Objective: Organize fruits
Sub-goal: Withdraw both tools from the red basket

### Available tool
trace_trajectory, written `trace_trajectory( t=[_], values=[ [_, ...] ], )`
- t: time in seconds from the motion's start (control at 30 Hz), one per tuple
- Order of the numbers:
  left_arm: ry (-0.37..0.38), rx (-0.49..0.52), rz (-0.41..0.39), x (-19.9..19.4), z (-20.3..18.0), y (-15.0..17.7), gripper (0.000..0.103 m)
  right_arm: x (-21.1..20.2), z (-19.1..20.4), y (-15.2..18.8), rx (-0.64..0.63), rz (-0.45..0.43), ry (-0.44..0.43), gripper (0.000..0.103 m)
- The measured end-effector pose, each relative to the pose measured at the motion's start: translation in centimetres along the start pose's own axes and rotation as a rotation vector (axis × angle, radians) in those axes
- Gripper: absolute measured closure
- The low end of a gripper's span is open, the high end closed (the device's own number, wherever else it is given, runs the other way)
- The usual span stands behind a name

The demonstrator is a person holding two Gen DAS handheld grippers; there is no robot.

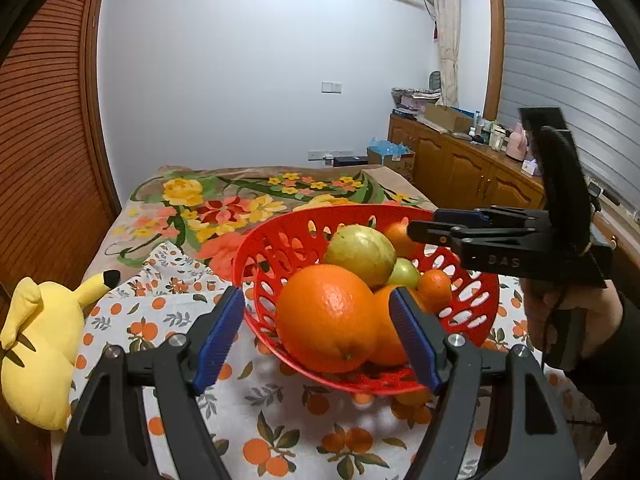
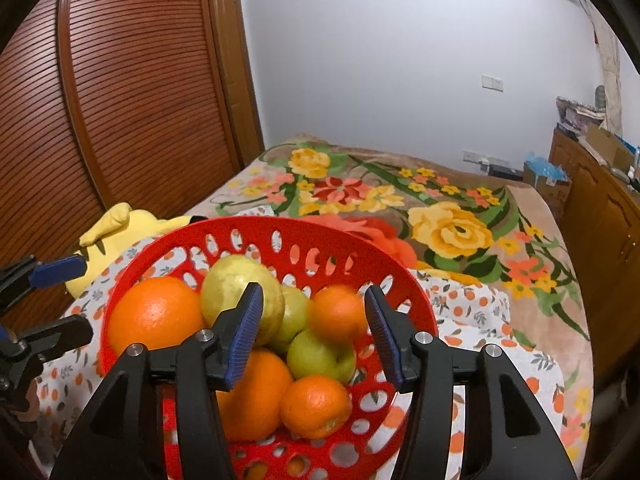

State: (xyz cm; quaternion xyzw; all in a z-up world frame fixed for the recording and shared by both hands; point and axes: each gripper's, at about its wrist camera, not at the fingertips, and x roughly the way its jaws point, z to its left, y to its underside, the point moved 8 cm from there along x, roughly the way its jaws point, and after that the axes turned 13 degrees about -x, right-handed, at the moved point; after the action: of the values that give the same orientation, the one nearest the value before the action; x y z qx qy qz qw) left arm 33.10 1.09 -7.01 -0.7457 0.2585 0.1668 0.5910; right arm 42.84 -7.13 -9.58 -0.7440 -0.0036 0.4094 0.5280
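Observation:
A red perforated basket (image 1: 256, 240) (image 2: 280, 224) stands on an orange-print cloth and holds several fruits. Among them are a large orange (image 1: 326, 316) (image 2: 154, 314), a big yellow-green fruit (image 1: 360, 250) (image 2: 236, 296), a green apple (image 1: 404, 274) (image 2: 320, 354) and small oranges (image 1: 434, 290) (image 2: 314, 406). My left gripper (image 1: 316, 294) (image 2: 86, 298) is open at the basket's near rim, the large orange just beyond its pads and untouched. My right gripper (image 1: 424, 222) (image 2: 313, 292) hovers open over the basket. A blurred small orange (image 2: 338, 312) lies between its pads, not pressed.
A yellow plush toy (image 1: 40, 344) (image 2: 120, 228) lies left of the basket. The cloth (image 1: 256, 408) covers a bed with a floral blanket (image 1: 224, 208). A louvred wooden door (image 2: 120, 100) is on the left, wooden cabinets (image 1: 460, 168) on the right. A hand (image 1: 572, 320) holds the right gripper.

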Motion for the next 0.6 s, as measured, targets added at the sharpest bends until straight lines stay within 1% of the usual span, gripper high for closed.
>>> trace_trajectory(
  t=[0.4,0.6],
  values=[
    [0.043,0.023,0.032,-1.8,-2.6,2.9,0.028,-7.4,1.5,2.9,0.008,-0.043,0.029,0.049],
    [0.065,0.027,0.053,-2.1,-3.5,4.1,0.028,-8.4,2.4,5.5,0.014,-0.009,0.022,0.049]
  ],
)
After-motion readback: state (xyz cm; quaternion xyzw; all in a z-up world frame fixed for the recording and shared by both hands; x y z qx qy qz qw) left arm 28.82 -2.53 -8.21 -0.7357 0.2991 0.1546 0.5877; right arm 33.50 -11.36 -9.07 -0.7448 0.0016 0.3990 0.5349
